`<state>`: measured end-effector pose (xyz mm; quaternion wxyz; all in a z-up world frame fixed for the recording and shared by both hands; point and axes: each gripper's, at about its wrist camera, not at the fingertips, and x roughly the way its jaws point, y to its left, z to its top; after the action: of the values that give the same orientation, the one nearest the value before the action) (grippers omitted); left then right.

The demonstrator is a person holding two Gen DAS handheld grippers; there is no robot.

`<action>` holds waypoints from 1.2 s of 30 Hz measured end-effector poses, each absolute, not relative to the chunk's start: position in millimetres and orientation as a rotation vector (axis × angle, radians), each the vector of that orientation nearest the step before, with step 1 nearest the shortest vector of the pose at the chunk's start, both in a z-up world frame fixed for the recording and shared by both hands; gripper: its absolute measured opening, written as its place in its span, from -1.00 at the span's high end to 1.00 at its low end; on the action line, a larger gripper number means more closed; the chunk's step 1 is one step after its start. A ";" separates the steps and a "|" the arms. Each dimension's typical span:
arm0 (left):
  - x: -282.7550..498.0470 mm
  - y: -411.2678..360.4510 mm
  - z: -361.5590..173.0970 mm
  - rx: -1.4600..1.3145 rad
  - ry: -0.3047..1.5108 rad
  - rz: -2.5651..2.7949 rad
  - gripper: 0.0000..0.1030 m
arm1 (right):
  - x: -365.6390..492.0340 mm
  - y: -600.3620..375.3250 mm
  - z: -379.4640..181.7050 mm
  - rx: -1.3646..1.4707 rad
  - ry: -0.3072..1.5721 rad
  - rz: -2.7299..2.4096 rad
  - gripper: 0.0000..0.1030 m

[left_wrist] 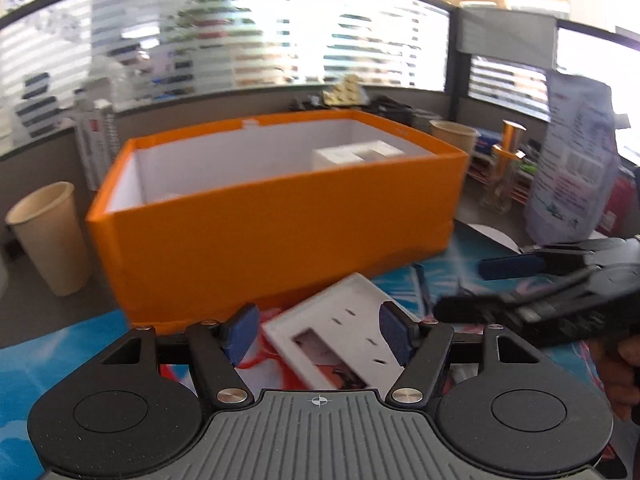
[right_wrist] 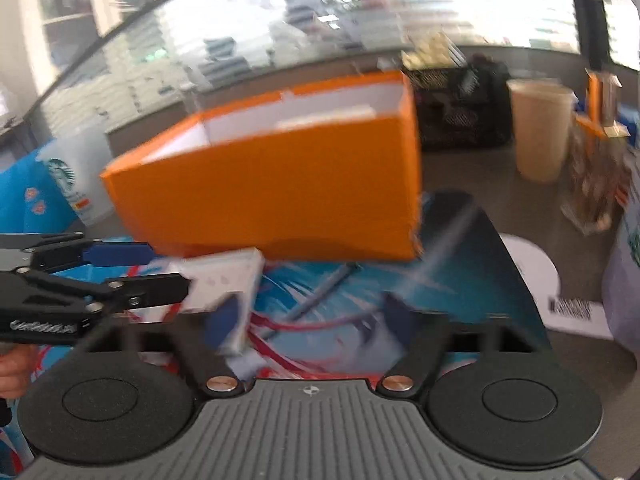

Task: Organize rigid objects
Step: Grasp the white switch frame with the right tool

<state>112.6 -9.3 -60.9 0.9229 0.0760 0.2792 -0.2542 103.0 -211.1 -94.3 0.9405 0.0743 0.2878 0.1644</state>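
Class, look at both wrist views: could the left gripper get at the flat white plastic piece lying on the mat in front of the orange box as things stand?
Probably yes. The left gripper stands open, its blue pads either side of the flat white plastic piece, nothing between. The right gripper hovers just beside.

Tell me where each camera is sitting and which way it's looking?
Left wrist: sits on the left claw, looking forward at the orange box and white tray; the right claw pokes in.
Right wrist: sits on the right claw, blurry, facing the orange box; the left claw and a bit of hand show.
Both share the box, tray and blue mat.
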 end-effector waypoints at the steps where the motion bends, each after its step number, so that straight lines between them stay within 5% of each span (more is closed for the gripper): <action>1: 112.9 -4.3 -58.6 0.147 0.566 -0.502 -0.29 | 102.6 -205.4 -91.7 0.139 0.579 0.357 -0.92; 15: 109.8 54.7 -53.7 0.020 0.559 -0.385 -0.30 | 122.9 -105.6 -105.3 -0.115 0.635 0.374 -0.96; 16: 108.9 55.7 -54.0 0.018 0.557 -0.390 -0.30 | 123.7 -105.4 -104.6 -0.106 0.637 0.382 -0.71; 17: 107.6 56.7 -54.4 0.020 0.556 -0.396 -0.30 | 125.3 -107.2 -103.0 -0.079 0.641 0.394 -0.67; 18: 106.4 56.8 -54.5 0.025 0.556 -0.402 -0.30 | 126.2 -110.2 -101.5 -0.047 0.643 0.388 -0.08; 19: 104.6 57.3 -54.5 0.031 0.555 -0.410 -0.30 | 127.5 -112.5 -100.9 -0.042 0.645 0.379 -0.04; 36: 84.7 37.3 -60.7 0.073 0.574 -0.506 -0.32 | 99.1 -165.3 -66.6 0.070 0.528 0.377 -0.02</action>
<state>84.7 37.3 -60.7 0.9271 0.0354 0.2801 -0.2466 99.1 -165.3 -66.6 0.9473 0.0344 0.2591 0.1853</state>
